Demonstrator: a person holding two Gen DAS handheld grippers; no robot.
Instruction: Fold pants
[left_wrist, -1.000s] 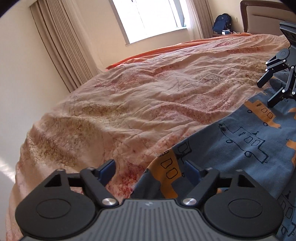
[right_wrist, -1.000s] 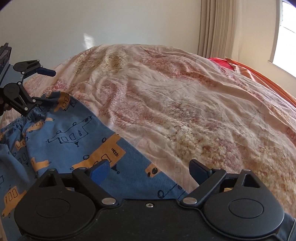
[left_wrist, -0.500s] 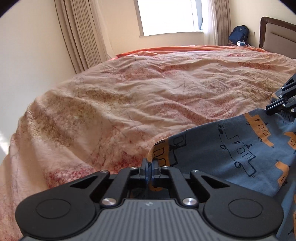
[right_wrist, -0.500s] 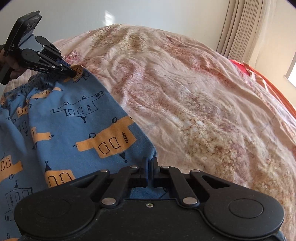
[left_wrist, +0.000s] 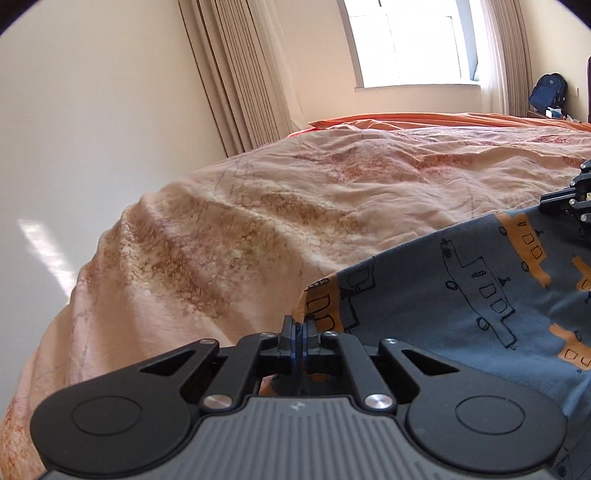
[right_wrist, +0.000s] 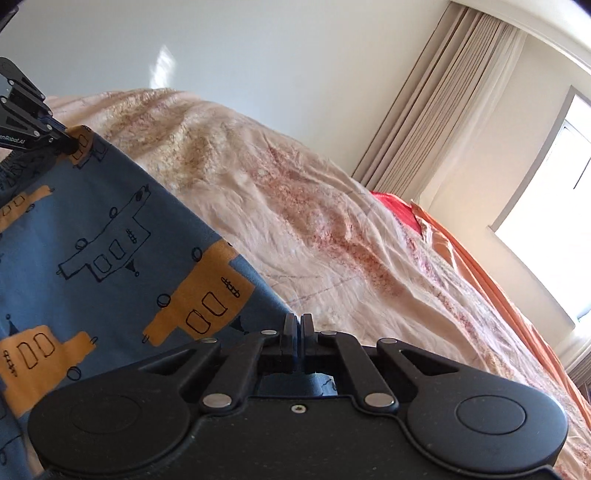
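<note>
Both tools, L (left_wrist: 298, 332) & R (right_wrist: 296, 326), clamped on blue orange-print pants (right_wrist: 110, 240), stretched taut.

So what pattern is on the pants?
Blue pants with orange buildings and black outline drawings; clearest in the right wrist view.

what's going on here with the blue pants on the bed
A person is working two handheld grippers to fold a pair of blue pants printed with orange vehicles, on a bed with a pinkish quilt. The left gripper is shut on one corner of the pants' edge, and the right gripper is shut on another corner along the same edge. That edge looks raised off the quilt between them, so the fold appears to be just starting.
</note>
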